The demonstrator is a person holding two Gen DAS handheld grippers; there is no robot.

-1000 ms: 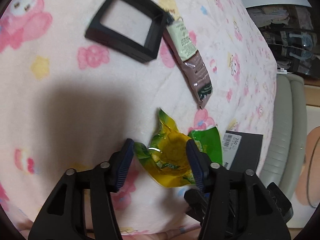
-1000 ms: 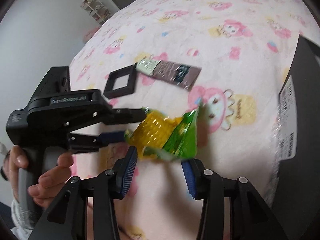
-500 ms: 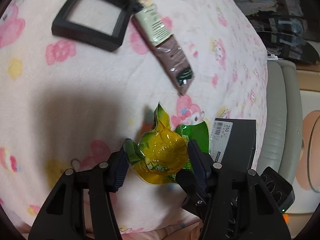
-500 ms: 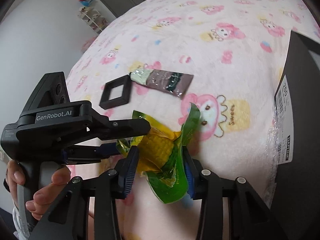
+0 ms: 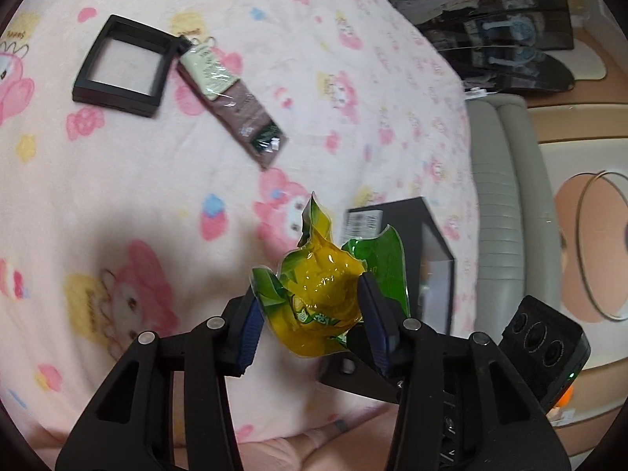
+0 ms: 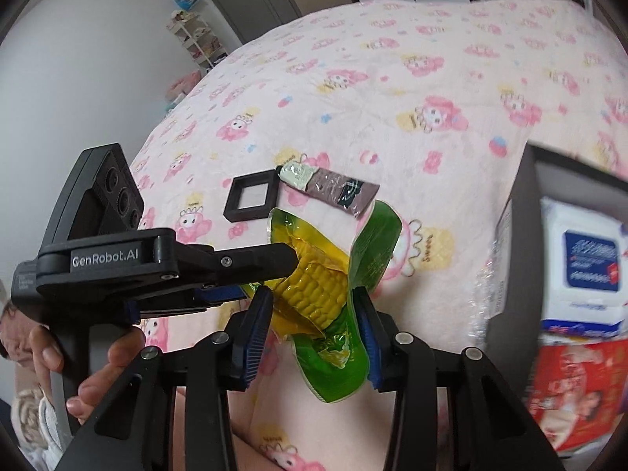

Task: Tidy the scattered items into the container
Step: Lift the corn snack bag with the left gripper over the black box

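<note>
Okay, both of your grippers are clamped on the same corn pack (image 6: 318, 286). Your left gripper (image 5: 310, 314) has its blue pads pressed against the yellow middle of the pack, jaws narrowed onto it. Your right gripper (image 6: 314, 322) squeezes the pack's green lower end between its own pads, jaws likewise closed in on the plastic. The pack is in the air above the pink blanket (image 6: 392, 90), crumpled, with the cob's kernels showing through the clear wrap.

In the right wrist view your left gripper comes in from the left side, its upper finger lying across the cob, and your left hand (image 6: 78, 361) wraps the handle below it.

The black container (image 6: 526, 235) sits on the blanket at the right edge of that view, open, with a white and blue wipes pack (image 6: 581, 271) and a red printed pack (image 6: 577, 388) inside. In the left wrist view the same container (image 5: 435, 251) shows just behind the corn pack, a white barcode label on its side wall.

Farther out on the blanket a black square frame (image 5: 121, 66) lies flat, and a brown and pale green sachet (image 5: 231, 102) lies beside it, its pale end at the frame's corner; touching or only close, the view is too soft to tell. Both are well apart from the container.
</note>
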